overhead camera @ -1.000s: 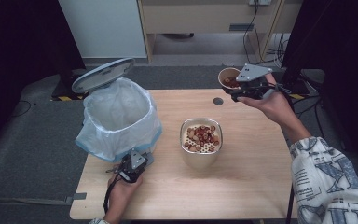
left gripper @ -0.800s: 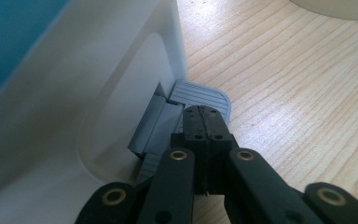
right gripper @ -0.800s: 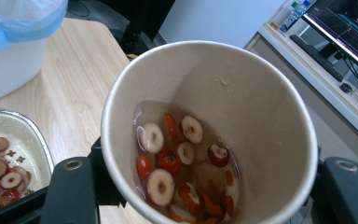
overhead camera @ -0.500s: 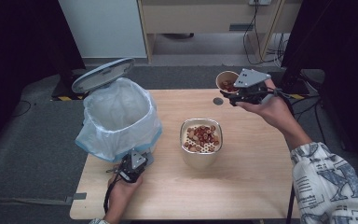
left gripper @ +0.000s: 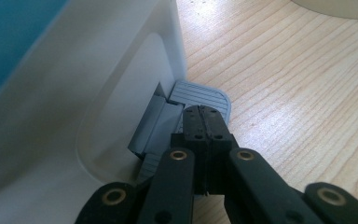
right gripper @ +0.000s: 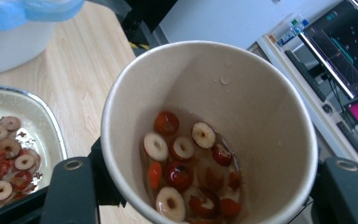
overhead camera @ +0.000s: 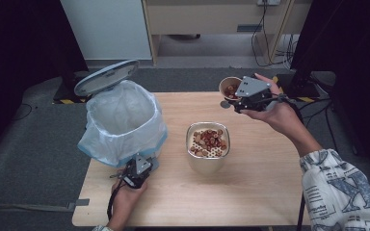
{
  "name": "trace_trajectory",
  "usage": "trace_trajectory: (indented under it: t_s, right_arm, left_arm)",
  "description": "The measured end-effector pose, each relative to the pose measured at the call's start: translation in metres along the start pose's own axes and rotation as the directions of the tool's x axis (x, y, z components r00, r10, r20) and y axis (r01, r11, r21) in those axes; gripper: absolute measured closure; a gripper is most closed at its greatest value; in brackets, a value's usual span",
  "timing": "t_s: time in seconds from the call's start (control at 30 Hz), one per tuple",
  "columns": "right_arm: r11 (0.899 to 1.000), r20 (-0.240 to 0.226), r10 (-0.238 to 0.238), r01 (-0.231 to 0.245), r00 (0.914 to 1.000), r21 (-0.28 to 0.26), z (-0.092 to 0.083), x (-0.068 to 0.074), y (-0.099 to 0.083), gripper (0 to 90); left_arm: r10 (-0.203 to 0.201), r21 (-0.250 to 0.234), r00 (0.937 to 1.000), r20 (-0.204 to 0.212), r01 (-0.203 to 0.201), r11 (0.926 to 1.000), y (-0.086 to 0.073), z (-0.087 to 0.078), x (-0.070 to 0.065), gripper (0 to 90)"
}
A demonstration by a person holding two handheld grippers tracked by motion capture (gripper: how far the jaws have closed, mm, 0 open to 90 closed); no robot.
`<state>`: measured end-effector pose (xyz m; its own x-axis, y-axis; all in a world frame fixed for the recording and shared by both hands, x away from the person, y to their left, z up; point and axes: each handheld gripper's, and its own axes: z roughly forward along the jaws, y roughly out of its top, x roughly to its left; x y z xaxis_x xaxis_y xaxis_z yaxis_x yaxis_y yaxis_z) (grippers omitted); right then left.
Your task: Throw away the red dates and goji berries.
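A paper cup (overhead camera: pixel 230 88) (right gripper: pixel 242 93) holds red date slices in a little liquid. My right gripper (overhead camera: pixel 239 97) is shut on it and holds it above the table's far right part, tilted slightly. In the table's middle stands a metal container (overhead camera: pixel 208 159) with a strainer full of date slices (right gripper: pixel 4 163). At the left stands a white pedal bin (overhead camera: pixel 123 122) lined with a blue-edged bag, its lid (overhead camera: pixel 107 77) raised. My left gripper (overhead camera: pixel 137 172) (left gripper: pixel 204 114) is shut, with its tips pressed down on the bin's grey pedal (left gripper: pixel 200 95).
A small dark round object (overhead camera: pixel 225 105) lies on the wooden table (overhead camera: pixel 270 178) just under the cup. Cabinets and cables stand beyond the far edge. Monitors (right gripper: pixel 345 42) are off to the right.
My right gripper has carried the cup a little to the left, towards the metal container. The left gripper has stayed on the pedal and the lid stays up.
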<state>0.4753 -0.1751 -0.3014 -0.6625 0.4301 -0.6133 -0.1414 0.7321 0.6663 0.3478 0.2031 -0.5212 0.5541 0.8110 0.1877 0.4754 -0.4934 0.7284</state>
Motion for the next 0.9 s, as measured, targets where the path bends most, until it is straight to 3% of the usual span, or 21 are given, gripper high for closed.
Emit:
trace_trajectory:
  t_s: [0.5, 0.7, 0.8, 0.9]
  right_arm:
    - [0.998, 0.022, -0.066, 0.066, 0.9976, 0.013, -0.002, 0.008, 0.013, 34.2]
    - [0.991, 0.039, -0.128, 0.127, 0.991, 0.038, -0.001, 0.014, 0.015, 34.2]
    - [0.983, 0.052, -0.177, 0.174, 0.9829, 0.056, 0.0, 0.018, 0.016, 34.2]
    - [0.98, 0.054, -0.193, 0.19, 0.9797, 0.06, 0.0, 0.02, 0.017, 34.4]
  left_arm:
    - [0.0, 0.001, 1.0, -0.001, 0.0, 1.0, 0.0, 0.0, 0.0, 89.5]
    - [0.001, 0.002, 1.0, 0.0, -0.001, 1.0, 0.0, 0.0, 0.0, 89.5]
    - [0.0, 0.002, 1.0, 0.0, 0.0, 1.0, 0.0, 0.0, 0.0, 89.5]
    - [0.0, 0.002, 1.0, 0.0, 0.0, 1.0, 0.0, 0.0, 0.0, 89.5]
